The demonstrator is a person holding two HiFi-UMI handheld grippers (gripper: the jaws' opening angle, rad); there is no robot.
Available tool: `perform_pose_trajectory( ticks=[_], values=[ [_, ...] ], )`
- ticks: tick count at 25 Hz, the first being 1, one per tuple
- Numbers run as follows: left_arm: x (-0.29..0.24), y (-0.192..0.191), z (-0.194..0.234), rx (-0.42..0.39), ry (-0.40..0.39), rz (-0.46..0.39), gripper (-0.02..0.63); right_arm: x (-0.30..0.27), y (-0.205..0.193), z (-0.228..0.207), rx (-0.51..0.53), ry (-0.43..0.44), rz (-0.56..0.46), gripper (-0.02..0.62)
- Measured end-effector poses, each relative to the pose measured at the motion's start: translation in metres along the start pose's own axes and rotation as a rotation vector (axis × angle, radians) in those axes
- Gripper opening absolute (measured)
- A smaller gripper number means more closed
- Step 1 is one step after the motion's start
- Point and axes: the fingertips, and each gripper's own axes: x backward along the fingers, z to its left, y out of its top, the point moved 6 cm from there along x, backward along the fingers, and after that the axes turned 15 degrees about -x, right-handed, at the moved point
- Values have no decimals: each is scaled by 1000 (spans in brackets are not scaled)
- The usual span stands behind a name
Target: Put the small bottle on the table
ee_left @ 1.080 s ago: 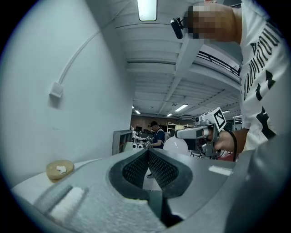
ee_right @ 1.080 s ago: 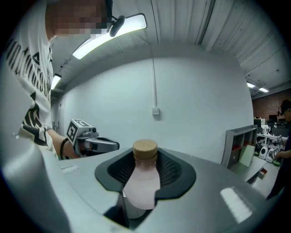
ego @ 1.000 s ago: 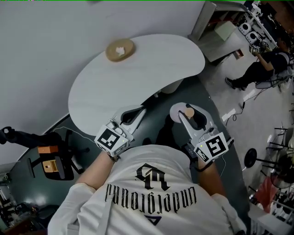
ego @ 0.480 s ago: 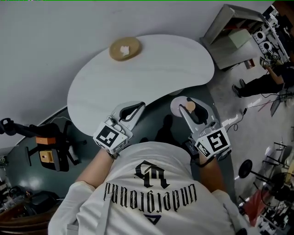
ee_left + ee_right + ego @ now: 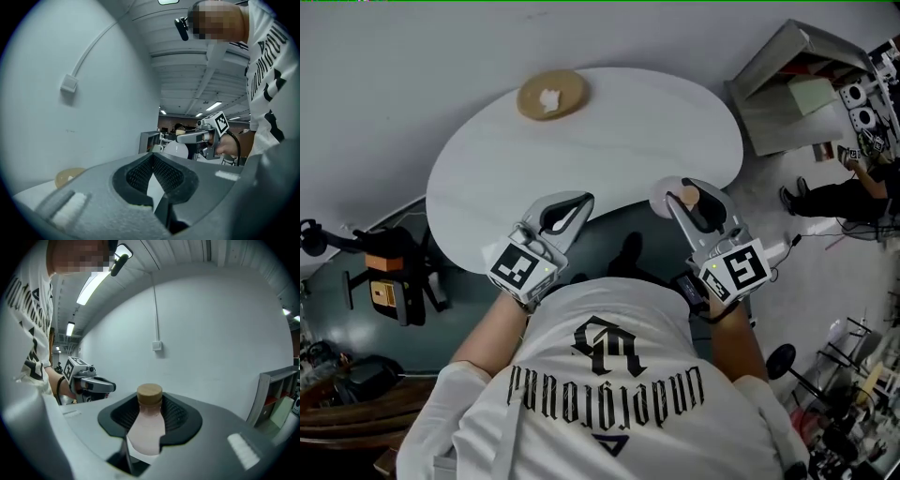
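The right claw [image 5: 682, 204] is clamped on the small pale-pink bottle with a tan round cap [image 5: 149, 420], which is held upright between its pads. The white rounded tabletop [image 5: 609, 141] begins just ahead of its tips. The left claw [image 5: 579, 202], alongside, has its tips together and holds nothing. A tan round disc [image 5: 551, 96] lies far ahead of it.

My left claw [image 5: 573, 206] now reaches over the table [image 5: 628, 122] edge, and my right claw [image 5: 687, 198] brings the small bottle [image 5: 674, 196] up to the rim.
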Motion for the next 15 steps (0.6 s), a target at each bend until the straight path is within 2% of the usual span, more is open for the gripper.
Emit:
perform_pose_trajectory(
  ticks=[4,9,15],
  values=[
    [-30,-2,6,-14,44,19,6,-12,2,-35,19,45,33,136],
    [-59,-14,18,28,103,46,6,-27,-1,-73,27,100,73,135],
    [-83,-30,37,64,103,66,6,-59,-27,-110,-14,87,132,136]
  ],
)
